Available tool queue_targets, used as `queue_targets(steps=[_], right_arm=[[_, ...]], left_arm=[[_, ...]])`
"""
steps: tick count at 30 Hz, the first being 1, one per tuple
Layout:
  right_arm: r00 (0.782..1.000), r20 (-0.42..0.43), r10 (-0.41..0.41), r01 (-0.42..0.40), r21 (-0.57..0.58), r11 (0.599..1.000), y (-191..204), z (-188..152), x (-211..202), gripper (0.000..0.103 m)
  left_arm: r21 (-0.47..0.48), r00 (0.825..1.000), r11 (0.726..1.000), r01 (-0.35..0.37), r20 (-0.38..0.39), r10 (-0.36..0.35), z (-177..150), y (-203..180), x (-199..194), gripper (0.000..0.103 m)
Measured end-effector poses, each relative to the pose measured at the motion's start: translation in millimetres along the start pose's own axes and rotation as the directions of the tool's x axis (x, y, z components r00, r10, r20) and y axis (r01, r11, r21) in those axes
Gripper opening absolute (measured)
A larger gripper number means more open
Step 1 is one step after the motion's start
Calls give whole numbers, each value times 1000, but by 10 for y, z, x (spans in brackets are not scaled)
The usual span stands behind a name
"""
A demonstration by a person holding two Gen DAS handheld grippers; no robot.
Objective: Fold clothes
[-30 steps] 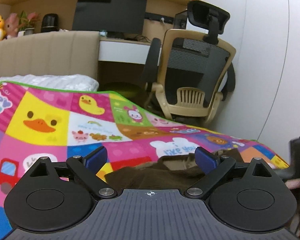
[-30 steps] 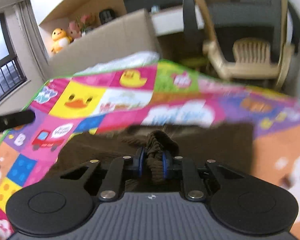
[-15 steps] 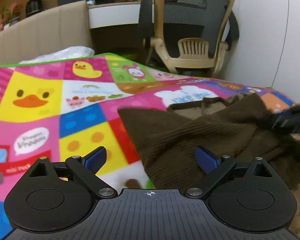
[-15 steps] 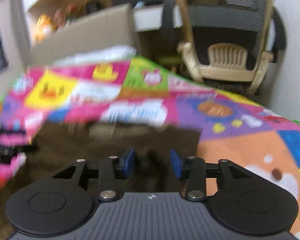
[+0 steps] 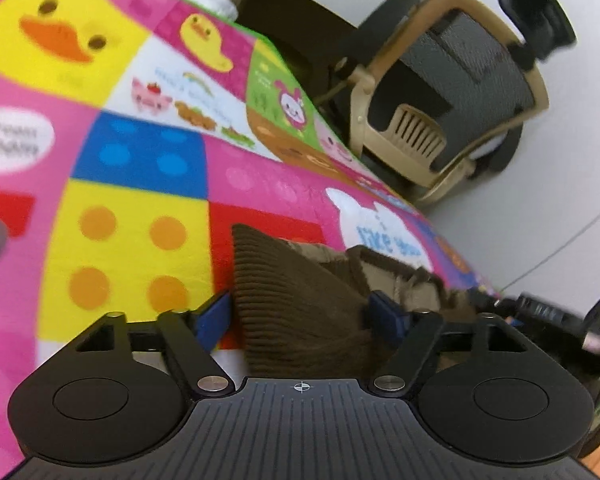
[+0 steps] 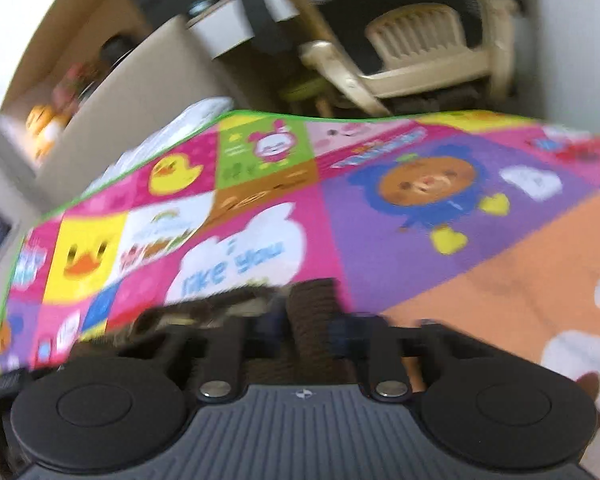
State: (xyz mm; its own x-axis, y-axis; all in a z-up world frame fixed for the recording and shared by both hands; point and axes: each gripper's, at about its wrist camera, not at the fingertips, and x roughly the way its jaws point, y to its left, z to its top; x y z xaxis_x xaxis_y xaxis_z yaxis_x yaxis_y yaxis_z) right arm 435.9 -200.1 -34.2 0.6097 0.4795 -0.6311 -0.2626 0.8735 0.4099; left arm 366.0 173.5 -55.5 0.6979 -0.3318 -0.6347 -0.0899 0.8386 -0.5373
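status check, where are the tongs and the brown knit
Left tongs closing round brown knit corner. Right tongs shut on knit fold. Garment on play mat. Nothing in the way.

"like you" on the play mat's white cloud

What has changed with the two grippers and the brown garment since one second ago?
The left gripper came down from above the mat onto the brown garment; its jaws are closing around a ribbed edge. The right gripper let go of its bunched fold, shifted, and shut on another ribbed fold. The garment remains on the mat.
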Motion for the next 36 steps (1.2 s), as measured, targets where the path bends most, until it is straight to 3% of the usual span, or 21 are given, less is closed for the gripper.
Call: queue_targets(steps=[1,2,3,6,9,11,15,18,19,20,21,23,24,26,28,34,35,36], right_arm=[[1000,19,3,-3,-44,999,68,-7,-130,8],[999,39,28,-26,-57,998,96,-24,-320,8],[997,59,58,-54,-63,997,113,-45,-526,8],[988,104,117,-107,-102,989,167,-226,-1191,8],[982,113,150,-128,-185,974,268,-604,-1809,8],[985,86,147,-121,-251,960,347,-918,-2063,8],[996,41,76,-55,-385,921,445,-1549,-2317,11],[999,-10,37,-38,-391,920,333,-1912,-2426,23],[999,-19,49,-53,-367,929,260,-1974,-2490,29],[997,-25,68,-73,-337,939,178,-2022,-2561,44],[996,-12,93,-93,-303,949,104,-2026,-2637,60],[989,34,144,-133,-225,965,-36,-1988,-2784,71],[985,55,163,-150,-183,972,-86,-1942,-2813,71],[978,89,190,-181,-98,979,-178,-1848,-2817,73],[976,103,191,-189,-32,981,-215,-1770,-2699,73],[992,-17,125,-125,20,992,-79,-1813,-1973,73],[993,-27,114,-113,22,993,-57,-1825,-1880,68],[994,-25,104,-104,2,995,-13,-1823,-1834,44]], left_arm=[[4,1000,1000,17,-12,-17,5,-13,-3,35],[12,1000,1000,26,-14,-26,3,-36,-44,19],[25,999,999,37,-12,-36,-1,-62,-98,13],[127,996,989,78,30,-83,-50,-202,-456,10],[205,983,964,168,41,-180,-249,-299,-994,10],[265,976,944,198,39,-215,-472,-334,-1351,10],[306,979,931,199,-9,-206,-966,-233,-1791,11],[306,979,930,202,-60,-193,-1257,-43,-1927,24],[299,977,931,211,-79,-196,-1342,23,-1966,33],[289,974,931,222,-99,-202,-1422,87,-2004,50],[268,968,931,246,-118,-222,-1473,141,-2044,59],[228,953,927,299,-125,-277,-1533,229,-2137,71],[216,944,920,328,-120,-308,-1533,247,-2176,74],[177,920,903,391,-95,-379,-1487,282,-2232,95],[119,901,893,433,-71,-428,-1413,310,-2195,95],[-19,930,939,343,-137,-342,-1334,228,-1534,95],[-33,928,939,341,-147,-342,-1348,217,-1438,95],[-43,927,939,340,-153,-342,-1355,189,-1358,95]])
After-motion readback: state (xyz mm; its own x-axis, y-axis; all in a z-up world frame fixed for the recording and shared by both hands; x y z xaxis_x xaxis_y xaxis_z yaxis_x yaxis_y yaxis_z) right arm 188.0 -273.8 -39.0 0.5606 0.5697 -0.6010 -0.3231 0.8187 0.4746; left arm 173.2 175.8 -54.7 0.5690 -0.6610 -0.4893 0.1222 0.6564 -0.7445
